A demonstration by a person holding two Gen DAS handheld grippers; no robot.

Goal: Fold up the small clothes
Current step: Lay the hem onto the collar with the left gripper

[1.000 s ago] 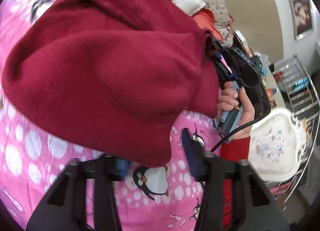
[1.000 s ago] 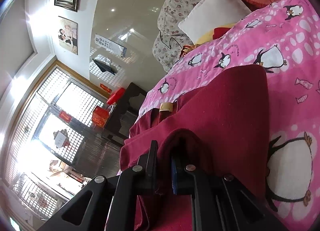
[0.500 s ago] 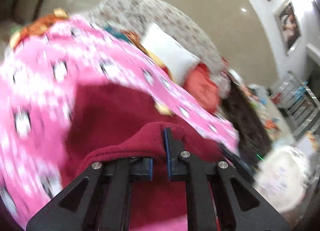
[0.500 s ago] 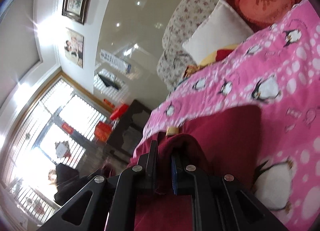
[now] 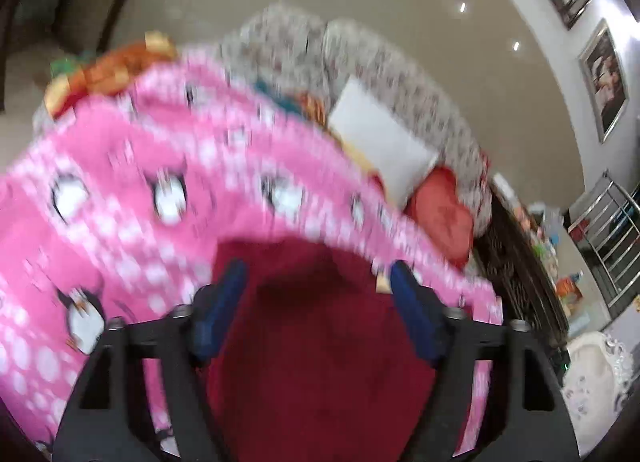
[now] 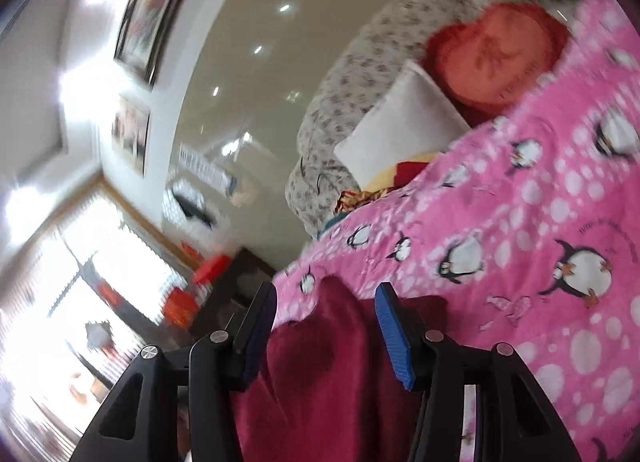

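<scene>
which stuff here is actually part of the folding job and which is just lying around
Part of the job:
- dark red garment, lying on the blanket
- left gripper, open over it
- right gripper, open over it
- pink penguin blanket, the folding surface

Just lying about:
- white pillow
- red heart cushion
- floral bedding
- framed pictures

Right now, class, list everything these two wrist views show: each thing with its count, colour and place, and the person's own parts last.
Garment: one, dark red, lying on the blanket between both grippers' fingers.
Blanket: one, pink with penguins, spread under the garment.
Pillow: one, white, beyond the blanket against the floral cushion.
Heart cushion: one, red, beside the pillow.
Floral cushion: one, pale, behind the pillow.
Framed pictures: two, on the white wall.
Left gripper: one, black with blue pads, open.
Right gripper: one, black with blue pads, open.
</scene>
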